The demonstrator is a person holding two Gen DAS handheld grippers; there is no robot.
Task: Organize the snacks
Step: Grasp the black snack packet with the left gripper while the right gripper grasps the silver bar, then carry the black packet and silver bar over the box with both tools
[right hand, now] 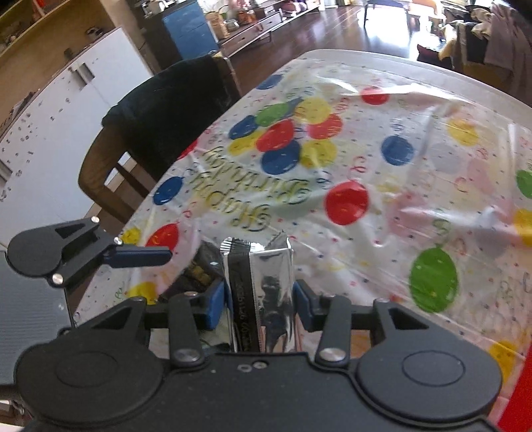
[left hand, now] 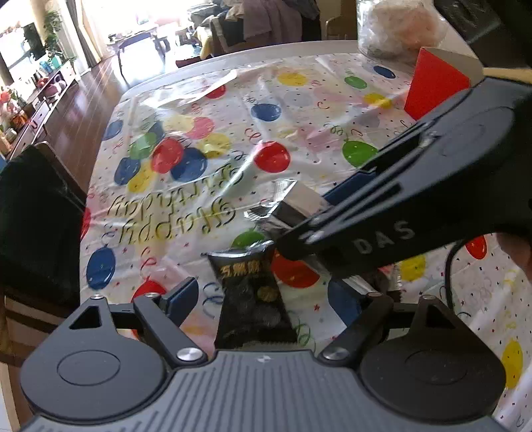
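Observation:
A black snack packet (left hand: 252,292) lies flat on the balloon-print tablecloth (left hand: 232,99). My left gripper (left hand: 262,299) stands open astride it, and its blue pads (left hand: 181,294) sit clear of the packet's sides. My right gripper (left hand: 319,216) reaches in from the right, just above and beyond the black packet. It is shut on a silver foil snack packet (left hand: 292,202). In the right wrist view the silver packet (right hand: 266,292) stands upright between the blue pads (right hand: 216,302) of the right gripper (right hand: 259,299), which press on both its sides. The black packet (right hand: 199,266) shows behind it.
A red box (left hand: 435,86) stands at the far right of the table, with a clear bag of pale stuff (left hand: 395,26) behind it. A chair draped in black cloth (right hand: 173,96) is pushed against the table's left edge. One left gripper finger (right hand: 139,257) juts in at left.

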